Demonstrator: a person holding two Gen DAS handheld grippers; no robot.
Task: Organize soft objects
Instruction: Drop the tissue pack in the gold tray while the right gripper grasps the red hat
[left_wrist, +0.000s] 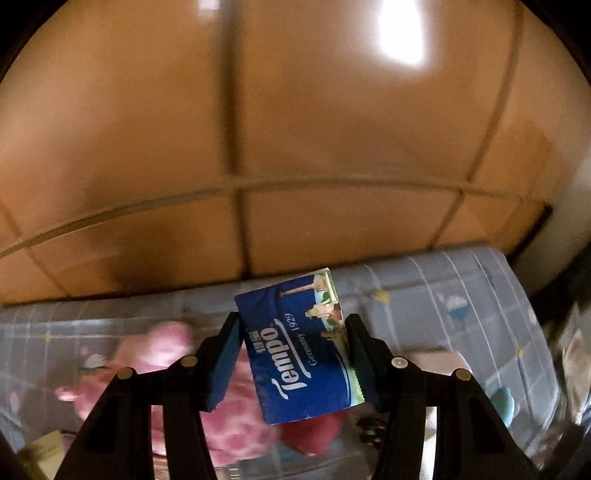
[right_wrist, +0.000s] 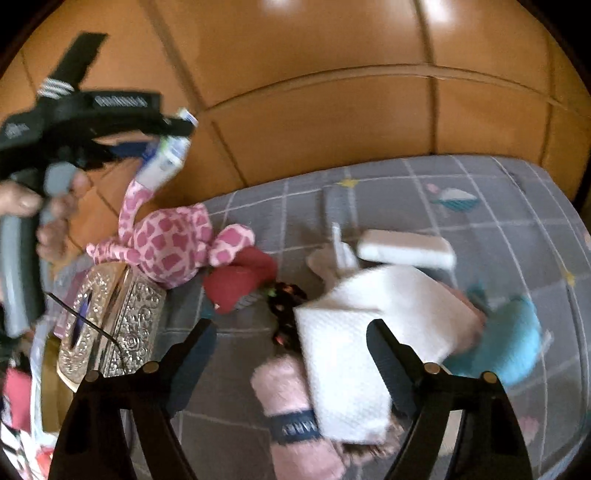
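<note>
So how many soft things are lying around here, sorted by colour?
Pink: 2, the spotted plush giraffe and a fuzzy pink roll
Red: 1, a plush piece
White: 2, the paper towel and a flat pack
Teal: 1, a soft item
Blue: 1, the tissue pack in the left gripper
Total: 7

One tissue pack (left_wrist: 299, 350), one pink giraffe toy (right_wrist: 173, 240), one silver box (right_wrist: 110, 325), one paper towel (right_wrist: 365, 343)

The tissue pack (left_wrist: 301, 347) wears glossy printed plastic film. The giraffe (right_wrist: 168, 247) is fuzzy plush. The box (right_wrist: 110, 317) is shiny embossed metal. The napkin (right_wrist: 354, 332) is dimpled matt paper; the sheet (right_wrist: 480, 214) matt cloth; the panels (right_wrist: 332, 74) polished wood.
</note>
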